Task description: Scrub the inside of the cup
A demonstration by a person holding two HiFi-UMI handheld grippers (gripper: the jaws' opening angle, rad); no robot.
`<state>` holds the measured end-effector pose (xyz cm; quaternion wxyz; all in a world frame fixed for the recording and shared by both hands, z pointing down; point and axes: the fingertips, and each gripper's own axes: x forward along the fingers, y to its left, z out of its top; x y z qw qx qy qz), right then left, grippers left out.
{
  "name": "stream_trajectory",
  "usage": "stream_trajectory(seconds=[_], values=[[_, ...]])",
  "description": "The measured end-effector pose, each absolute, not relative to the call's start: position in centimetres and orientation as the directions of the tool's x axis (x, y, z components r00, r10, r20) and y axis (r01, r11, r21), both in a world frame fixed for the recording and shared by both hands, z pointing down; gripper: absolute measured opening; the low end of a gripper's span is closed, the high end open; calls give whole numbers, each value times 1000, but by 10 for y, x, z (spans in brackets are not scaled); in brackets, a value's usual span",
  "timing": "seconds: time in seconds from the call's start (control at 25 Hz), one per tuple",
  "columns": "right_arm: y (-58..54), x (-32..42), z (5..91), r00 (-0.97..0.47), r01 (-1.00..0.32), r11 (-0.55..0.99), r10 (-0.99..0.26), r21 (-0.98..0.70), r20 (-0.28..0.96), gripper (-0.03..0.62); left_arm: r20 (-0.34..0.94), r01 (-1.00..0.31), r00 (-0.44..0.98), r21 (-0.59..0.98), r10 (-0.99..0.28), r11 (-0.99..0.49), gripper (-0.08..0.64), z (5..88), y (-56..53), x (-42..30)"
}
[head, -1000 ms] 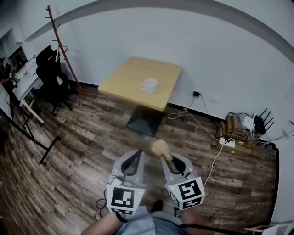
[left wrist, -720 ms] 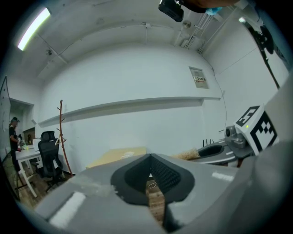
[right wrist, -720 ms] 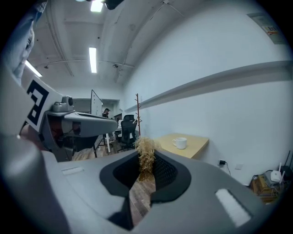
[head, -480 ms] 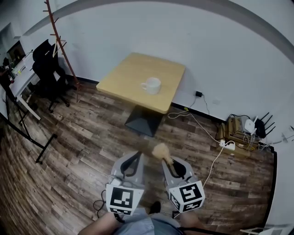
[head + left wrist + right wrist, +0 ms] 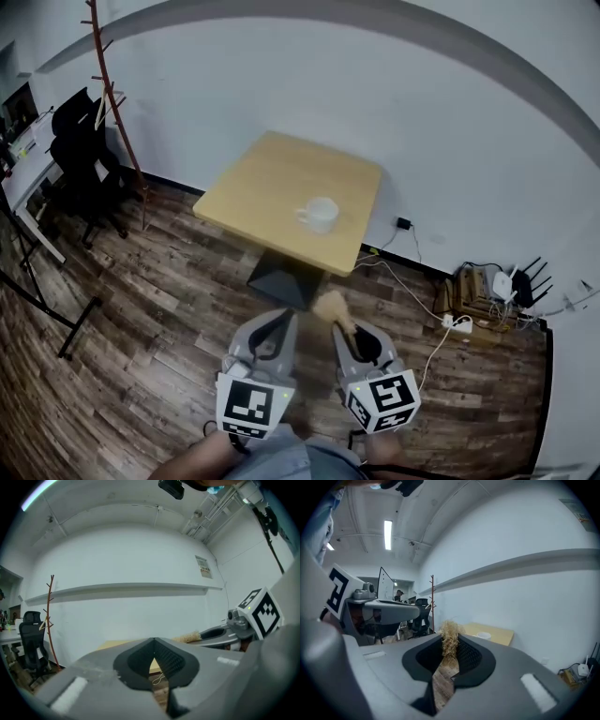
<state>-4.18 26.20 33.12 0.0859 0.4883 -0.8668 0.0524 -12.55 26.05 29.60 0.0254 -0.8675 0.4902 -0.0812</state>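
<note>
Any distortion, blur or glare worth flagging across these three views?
Head view: strong fisheye, straight lines bow, yet the cup on the table reads clearly. Left gripper view: dark vignetted corners, flat even light. Right gripper view: the ceiling lamp blooms slightly; the brush near the lens looks soft.

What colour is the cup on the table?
White; the cup shows best in the head view.
</note>
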Motion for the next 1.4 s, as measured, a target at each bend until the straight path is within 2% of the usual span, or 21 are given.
stream_trajectory(seconds=[0.32,0.72,0.84,1.0,1.4], values=[[211,-68,321,-464,-878,478,-865,32,189,63,83,-821,553,-115,-829,-559,21,290,202,-151],[182,-45,348,-395,-912,410,-881,6,262,63,171,-793,598,-9,-783,-609,21,332,164,-137],[162,-34,355,-383,-918,397,-883,-4,273,63,204,-777,611,-33,-765,-629,21,345,147,-130],[125,-22,364,-387,-918,396,-880,-27,276,63,216,-785,606,8,-765,-620,21,349,116,-118],[24,10,369,-435,-899,432,-861,-71,263,63,268,-796,574,-37,-774,-604,21,353,27,-84]])
